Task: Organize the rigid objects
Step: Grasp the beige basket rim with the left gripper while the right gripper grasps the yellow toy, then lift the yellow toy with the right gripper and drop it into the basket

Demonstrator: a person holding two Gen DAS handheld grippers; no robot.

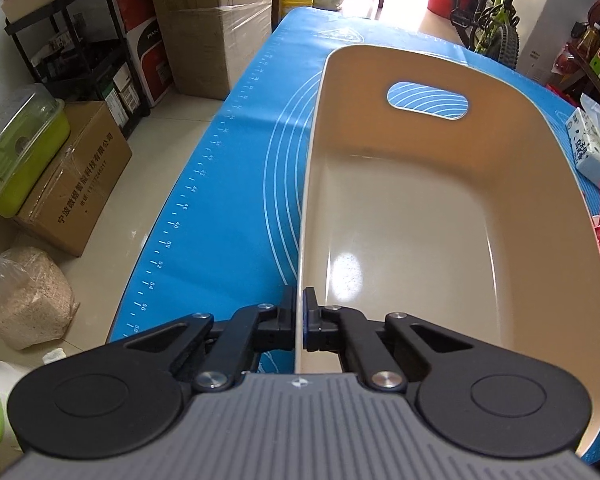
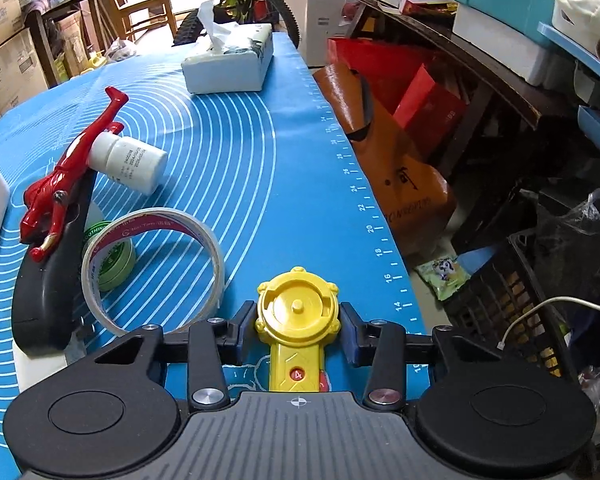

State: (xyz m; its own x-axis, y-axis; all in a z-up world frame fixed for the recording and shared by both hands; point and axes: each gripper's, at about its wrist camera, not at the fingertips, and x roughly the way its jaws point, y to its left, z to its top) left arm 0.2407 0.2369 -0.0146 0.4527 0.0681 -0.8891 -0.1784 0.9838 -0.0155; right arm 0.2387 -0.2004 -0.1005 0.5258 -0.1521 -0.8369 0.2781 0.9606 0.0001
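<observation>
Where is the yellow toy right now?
In the right wrist view, the yellow toy sits low centre between the right gripper fingers, right of the tape roll.

A bin (image 1: pixel 440 208) stood on the mat (image 1: pixel 236 184) that covered the counter, its near-left rim between the left tongs (image 1: pixel 299 316). In the right wrist view, a toy launcher (image 2: pixel 297 320) lay between the right tongs (image 2: pixel 297 326). Left of it a tape ring (image 2: pixel 152 268) leaned against a smaller tape roll (image 2: pixel 118 258). Farther left stood a figurine (image 2: pixel 72 176) on its stand (image 2: pixel 48 292), with a bottle (image 2: pixel 130 162) lying on its side just behind. A tissue box (image 2: pixel 228 66) sat at the far end.
</observation>
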